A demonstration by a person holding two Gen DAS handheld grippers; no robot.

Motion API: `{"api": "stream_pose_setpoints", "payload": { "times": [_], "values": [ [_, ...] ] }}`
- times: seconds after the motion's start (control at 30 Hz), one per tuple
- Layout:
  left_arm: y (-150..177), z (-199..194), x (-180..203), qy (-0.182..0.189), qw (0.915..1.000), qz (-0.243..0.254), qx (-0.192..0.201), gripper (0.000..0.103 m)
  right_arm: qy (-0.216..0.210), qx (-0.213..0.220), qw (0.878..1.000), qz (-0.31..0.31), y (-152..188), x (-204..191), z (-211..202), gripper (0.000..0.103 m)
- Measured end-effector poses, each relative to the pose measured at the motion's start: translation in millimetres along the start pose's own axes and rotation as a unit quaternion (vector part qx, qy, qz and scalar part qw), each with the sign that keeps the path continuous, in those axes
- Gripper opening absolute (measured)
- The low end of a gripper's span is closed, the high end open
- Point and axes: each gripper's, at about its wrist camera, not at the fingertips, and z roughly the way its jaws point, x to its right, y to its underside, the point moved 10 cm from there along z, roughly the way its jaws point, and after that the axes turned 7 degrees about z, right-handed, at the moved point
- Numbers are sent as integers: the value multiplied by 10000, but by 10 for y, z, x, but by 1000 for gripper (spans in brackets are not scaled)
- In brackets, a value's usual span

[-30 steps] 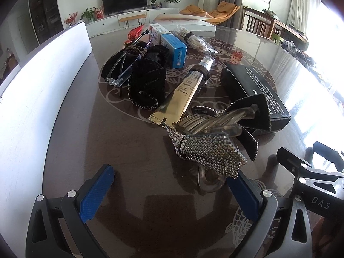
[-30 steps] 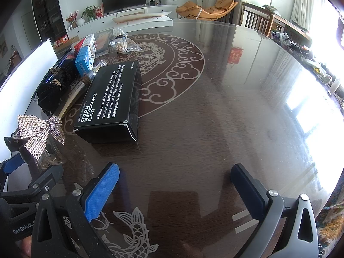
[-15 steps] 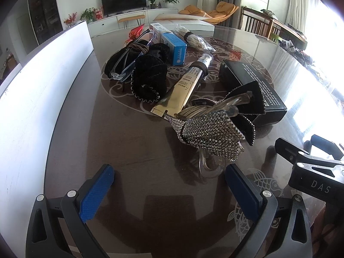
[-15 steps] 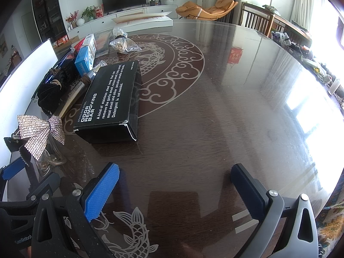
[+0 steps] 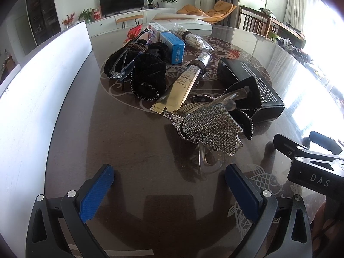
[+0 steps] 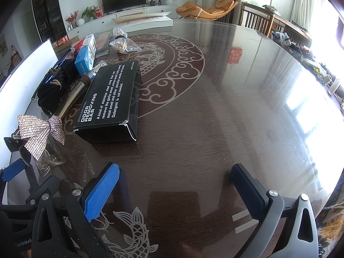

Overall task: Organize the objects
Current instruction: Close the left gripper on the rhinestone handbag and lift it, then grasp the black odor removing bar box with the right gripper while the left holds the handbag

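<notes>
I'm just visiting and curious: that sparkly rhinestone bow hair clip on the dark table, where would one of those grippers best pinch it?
Probably at the narrow knot of the sparkly rhinestone bow hair clip, coming down from above with the open left gripper nearest it. The wings flare wide and the clear claw beneath looks slippery, so the waist fits best between the fingers.

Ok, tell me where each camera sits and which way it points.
Left wrist: sits on the open left gripper, low over the dark glossy table, facing the rhinestone bow hair clip and gold tube; its blue finger pads show, plus the right gripper's body at right.
Right wrist: sits on the open right gripper, facing mostly bare tabletop; its own fingers show.
Shared: the bow clip, black printed box, blue carton.
</notes>
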Motion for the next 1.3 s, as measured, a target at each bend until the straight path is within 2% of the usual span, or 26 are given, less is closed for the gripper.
{"api": "stream_pose_setpoints", "payload": {
  "times": [0.47, 0.7, 0.8, 0.93, 1.1, 1.13, 1.2, 1.3],
  "values": [
    [67, -41, -33, 156, 9996, 31, -226, 103, 0, 3, 10000, 0, 0, 0, 1, 103],
    [-272, -266, -46, 445, 9986, -135, 242, 103, 0, 3, 10000, 0, 2, 0, 1, 103],
    [-373, -283, 52, 608, 9976, 29, 322, 103, 0, 4, 10000, 1, 4, -1, 0, 103],
    [-517, -181, 189, 402, 9985, 285, 246, 103, 0, 4, 10000, -3, 4, -1, 1, 103],
    [-529, 15, 34, 225, 9995, -189, 86, 103, 1, 5, 10000, -4, 5, -1, 1, 103],
    [-488, 36, -28, 293, 9990, -331, 33, 98, 1, 6, 10000, -3, 3, -1, 3, 103],
    [-373, 29, -130, 521, 9972, -540, -64, 96, -6, 4, 10000, -3, 3, -1, 2, 103],
    [-249, -27, -307, 307, 9983, -489, -78, 96, -6, 1, 10000, 2, -7, 0, -1, 103]
  ]
}}
